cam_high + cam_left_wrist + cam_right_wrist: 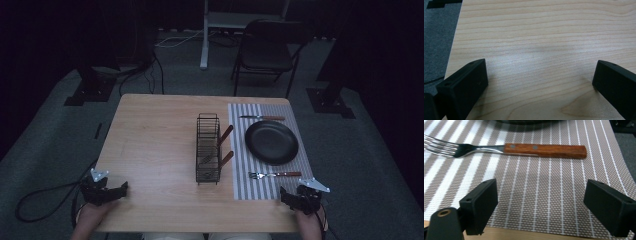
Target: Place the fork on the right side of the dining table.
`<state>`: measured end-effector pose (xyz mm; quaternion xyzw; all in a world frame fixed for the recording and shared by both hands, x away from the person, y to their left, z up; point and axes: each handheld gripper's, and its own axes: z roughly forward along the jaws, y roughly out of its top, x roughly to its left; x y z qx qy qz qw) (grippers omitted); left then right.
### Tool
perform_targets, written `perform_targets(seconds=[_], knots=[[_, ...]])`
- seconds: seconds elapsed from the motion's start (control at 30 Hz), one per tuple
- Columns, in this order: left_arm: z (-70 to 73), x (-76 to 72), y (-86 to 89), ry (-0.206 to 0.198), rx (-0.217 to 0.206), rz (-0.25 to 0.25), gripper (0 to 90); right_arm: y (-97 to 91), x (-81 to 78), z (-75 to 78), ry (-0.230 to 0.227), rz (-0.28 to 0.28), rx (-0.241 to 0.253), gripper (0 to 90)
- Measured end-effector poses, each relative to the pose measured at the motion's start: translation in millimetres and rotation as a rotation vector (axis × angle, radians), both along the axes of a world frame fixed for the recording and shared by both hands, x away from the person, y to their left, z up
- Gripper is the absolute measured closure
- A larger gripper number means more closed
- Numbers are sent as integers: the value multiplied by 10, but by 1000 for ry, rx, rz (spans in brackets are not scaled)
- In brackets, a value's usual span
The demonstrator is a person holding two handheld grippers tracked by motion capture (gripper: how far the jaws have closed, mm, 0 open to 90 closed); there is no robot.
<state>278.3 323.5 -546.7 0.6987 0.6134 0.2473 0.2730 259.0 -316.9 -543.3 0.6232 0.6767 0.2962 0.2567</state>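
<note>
High view: You stand at a pale wooden counter [155, 140]. A black wire cutlery rack [208, 148] sits mid-counter with two wooden-handled utensils [225, 145] leaning in it. To its right a grey striped woven placemat [250, 187] carries a round black plate [271, 142], a wooden-handled knife [262, 118] beyond it, and a wooden-handled steel fork [275, 174] on the near side. Your left gripper [102, 191] rests at the near left corner; your right gripper [302, 196] sits just behind the fork.

Left gripper view: Fingers [465, 87] spread wide over bare wood, holding nothing.

Right gripper view: Fingers [480, 203] wide apart and empty; the fork [544, 150] lies flat just ahead, not touched.

Progress: Plate, knife and fork appear laid out; two utensils remain racked, so the setting looks partly finished.
</note>
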Motion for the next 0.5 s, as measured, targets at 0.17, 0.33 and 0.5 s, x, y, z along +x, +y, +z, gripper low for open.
perform_targets(seconds=[0.17, 0.33, 0.5], knots=[[0, 0, 1, 0, 1, -1, 2, -20, 18, -54, 11, -16, -4, 117], [-1, 0, 0, -1, 0, 0, 2, -2, 17, -73, -3, -29, -8, 115], [0, 0, 1, 0, 1, -1, 1, -4, 18, -74, -3, -29, -7, 115]])
